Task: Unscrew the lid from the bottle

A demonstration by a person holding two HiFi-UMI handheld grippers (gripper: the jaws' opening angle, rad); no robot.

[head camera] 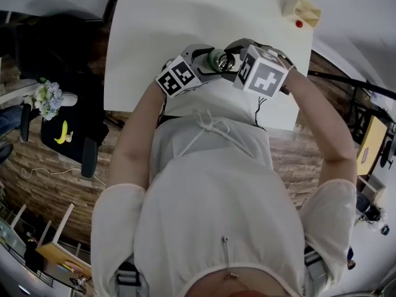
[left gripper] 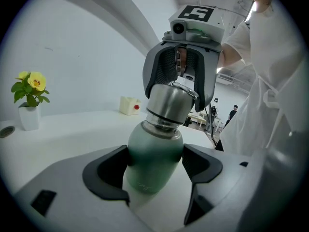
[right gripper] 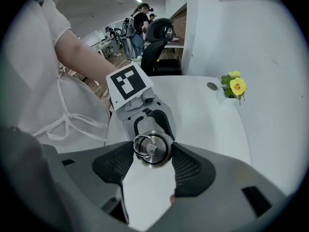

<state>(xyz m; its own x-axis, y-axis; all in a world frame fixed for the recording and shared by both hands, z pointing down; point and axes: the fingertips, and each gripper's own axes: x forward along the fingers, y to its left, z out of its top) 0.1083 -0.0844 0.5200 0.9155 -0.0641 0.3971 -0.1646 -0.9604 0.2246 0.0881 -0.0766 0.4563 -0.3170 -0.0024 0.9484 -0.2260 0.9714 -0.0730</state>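
A sage-green bottle (left gripper: pixel 153 161) is clamped at its body between the dark pads of my left gripper (left gripper: pixel 154 170), held in the air over the near edge of the white table (head camera: pixel 185 36). Its steel lid (left gripper: pixel 170 104), with a ring on top (right gripper: pixel 144 145), sits on the bottle's neck. My right gripper (right gripper: pixel 152 162) faces the left one and its pads press on both sides of the lid (right gripper: pixel 152 150). In the head view both grippers meet at the bottle (head camera: pixel 219 59) in front of the person's chest.
A small cream box with a red dot (head camera: pixel 302 10) lies at the table's far right corner. A yellow flower in a white pot (left gripper: pixel 30 100) stands on the table. An office chair (right gripper: pixel 161 35) and people are in the background beyond the table.
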